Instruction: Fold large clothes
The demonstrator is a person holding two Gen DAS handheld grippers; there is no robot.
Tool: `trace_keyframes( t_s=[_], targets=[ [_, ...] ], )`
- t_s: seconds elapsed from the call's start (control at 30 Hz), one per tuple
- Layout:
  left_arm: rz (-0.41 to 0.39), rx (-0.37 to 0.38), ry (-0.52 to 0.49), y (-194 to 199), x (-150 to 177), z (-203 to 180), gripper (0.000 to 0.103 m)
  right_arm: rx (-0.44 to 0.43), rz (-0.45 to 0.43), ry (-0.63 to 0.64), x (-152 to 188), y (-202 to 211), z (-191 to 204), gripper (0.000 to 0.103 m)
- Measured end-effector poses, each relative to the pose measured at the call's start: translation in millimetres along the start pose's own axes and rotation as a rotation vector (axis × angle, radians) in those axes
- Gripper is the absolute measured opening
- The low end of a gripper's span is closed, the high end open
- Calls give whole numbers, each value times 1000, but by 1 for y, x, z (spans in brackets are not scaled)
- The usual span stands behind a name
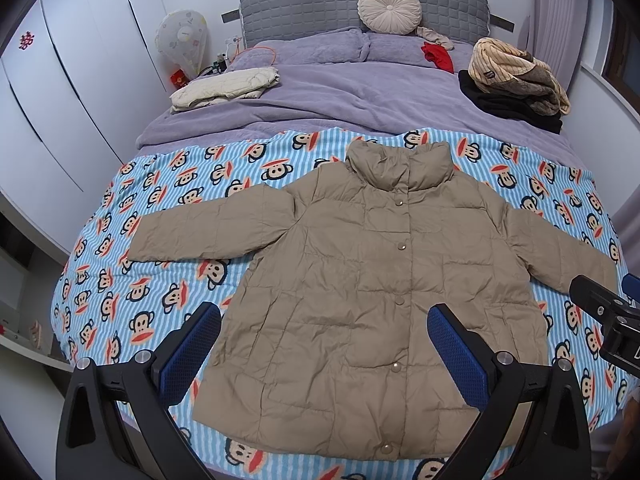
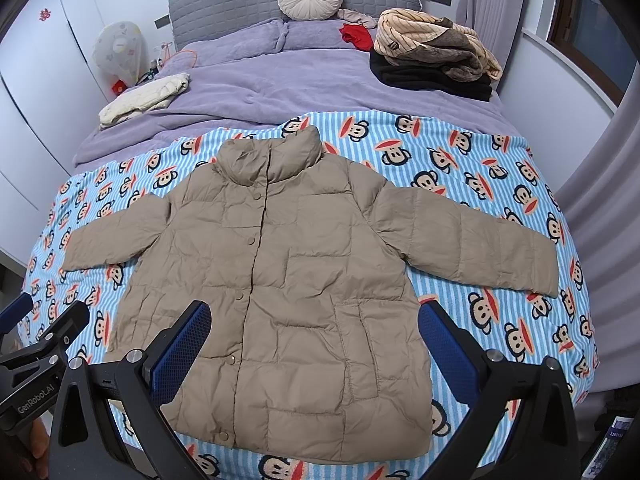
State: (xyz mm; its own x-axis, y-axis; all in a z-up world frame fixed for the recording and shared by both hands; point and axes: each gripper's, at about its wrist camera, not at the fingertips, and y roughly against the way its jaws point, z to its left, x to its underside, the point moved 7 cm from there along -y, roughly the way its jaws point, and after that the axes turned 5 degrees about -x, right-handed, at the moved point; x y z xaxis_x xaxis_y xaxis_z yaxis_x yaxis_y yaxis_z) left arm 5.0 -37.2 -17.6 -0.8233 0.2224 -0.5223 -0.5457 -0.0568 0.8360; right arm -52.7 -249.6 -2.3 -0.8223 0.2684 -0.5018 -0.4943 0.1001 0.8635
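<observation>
Left gripper (image 1: 324, 344) held above the foot edge of the bed (image 1: 360, 92), jaws spread wide, nothing between them; blue pads (image 1: 456, 348) frame the lower front of the jacket (image 1: 360, 280); right gripper (image 2: 314, 344) same pose, also wide and empty, over the jacket's hem.

Jacket: tan quilted, lying flat, snapped shut, collar toward the headboard (image 1: 320, 4), both sleeves spread out sideways; sits on a striped monkey-print blanket (image 1: 180, 184) covering the foot half of the bed; hem near the foot edge.

Left view only: right gripper's black body at the right border, beside the cuff; white wardrobe doors (image 1: 80, 60) with red stickers along the left. Right view only: left gripper's body at lower left marked "GenRobot.AI", a window (image 2: 592, 20) and grey curtain (image 2: 600, 184) on the right; full far sleeve to its cuff near the bed's right edge.

Room: blanket bare on both sides of the jacket body below the sleeves; head half carries a folded cream garment (image 1: 224, 88) at the left edge, a clothes pile (image 1: 516, 76) at the right edge, a red item (image 1: 438, 56), a round cushion (image 1: 390, 8); well apart from the jacket.
</observation>
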Motion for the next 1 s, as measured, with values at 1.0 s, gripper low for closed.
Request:
trace_keyframes(
  t_s=[1.0],
  targets=[
    [63, 53, 11, -21, 6, 17, 103, -64, 66, -109, 7, -30, -4, 103]
  ],
)
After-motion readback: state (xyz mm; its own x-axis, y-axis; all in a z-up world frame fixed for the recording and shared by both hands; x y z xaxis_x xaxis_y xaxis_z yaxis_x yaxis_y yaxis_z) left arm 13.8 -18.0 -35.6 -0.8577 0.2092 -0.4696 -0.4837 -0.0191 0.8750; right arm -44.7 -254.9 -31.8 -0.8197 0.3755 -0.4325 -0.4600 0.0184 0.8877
